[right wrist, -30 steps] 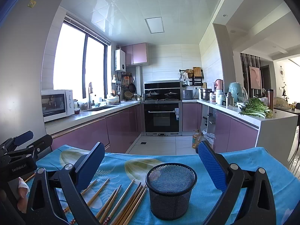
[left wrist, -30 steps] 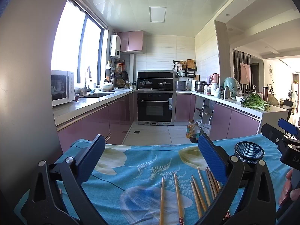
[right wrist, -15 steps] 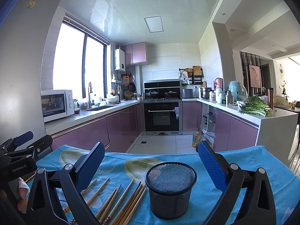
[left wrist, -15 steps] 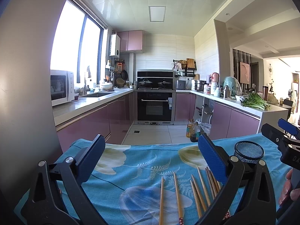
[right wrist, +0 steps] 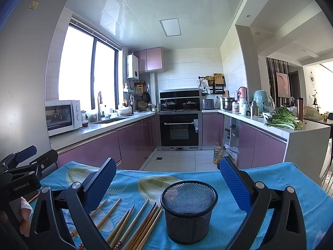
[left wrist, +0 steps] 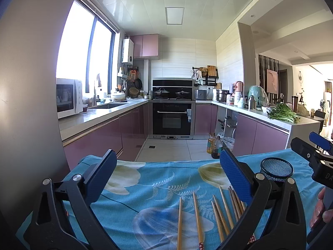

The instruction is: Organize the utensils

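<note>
A table covered with a turquoise cloth [right wrist: 270, 179] printed with pale flowers and fern sprigs holds the task's things. A black wire-mesh cup [right wrist: 189, 208] stands upright on it, round, with a solid rim and base band, and nothing inside that the right wrist view shows. Just to the left of the cup lie the wooden chopsticks [right wrist: 133, 223], loose and roughly parallel, fanned a little, light tan to darker brown; a few carry small red patterned ends toward the near edge of the table. The nearest sticks lie just beside the cup's base; whether they touch it is hard to tell. In the left wrist view the same chopsticks [left wrist: 210, 214] point away from the camera, two apart on the left and a tighter bundle on the right, with the mesh cup [left wrist: 276, 167] behind them, partly hidden by a finger. The left gripper [left wrist: 166, 177] hangs above the cloth with its blue-padded jaws spread wide and nothing between them. The right gripper [right wrist: 166, 179] likewise stands wide apart and holds nothing, the cup framed in the gap between its fingers but not touched. A hand [left wrist: 321, 210] shows at the right edge of the left view, on the other tool's handle.
</note>
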Demonstrator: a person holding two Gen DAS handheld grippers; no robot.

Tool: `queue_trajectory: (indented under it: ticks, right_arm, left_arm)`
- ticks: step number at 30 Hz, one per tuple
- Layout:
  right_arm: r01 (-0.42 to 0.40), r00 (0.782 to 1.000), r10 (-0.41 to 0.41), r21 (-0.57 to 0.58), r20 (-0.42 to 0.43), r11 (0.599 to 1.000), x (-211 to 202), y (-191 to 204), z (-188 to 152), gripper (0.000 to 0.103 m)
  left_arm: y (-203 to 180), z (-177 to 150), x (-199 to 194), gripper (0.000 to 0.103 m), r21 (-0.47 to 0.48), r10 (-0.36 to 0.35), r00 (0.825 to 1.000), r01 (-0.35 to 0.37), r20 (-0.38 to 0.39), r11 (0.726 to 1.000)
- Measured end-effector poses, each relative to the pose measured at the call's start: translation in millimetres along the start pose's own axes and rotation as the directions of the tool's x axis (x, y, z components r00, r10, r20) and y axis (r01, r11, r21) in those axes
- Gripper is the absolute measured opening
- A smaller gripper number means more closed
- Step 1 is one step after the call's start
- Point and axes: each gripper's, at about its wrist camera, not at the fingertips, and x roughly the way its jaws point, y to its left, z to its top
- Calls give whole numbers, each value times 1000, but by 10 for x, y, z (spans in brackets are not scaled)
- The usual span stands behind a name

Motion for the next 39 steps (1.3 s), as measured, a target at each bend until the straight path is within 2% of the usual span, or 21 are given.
queue_trajectory:
  ticks: [39]
  right_arm:
    - [-6,1000,6,8,-6,1000,13,-57,-19,97]
  left_arm:
    - [-3,-5,16,98,3,-2,1000,2,-10,1000]
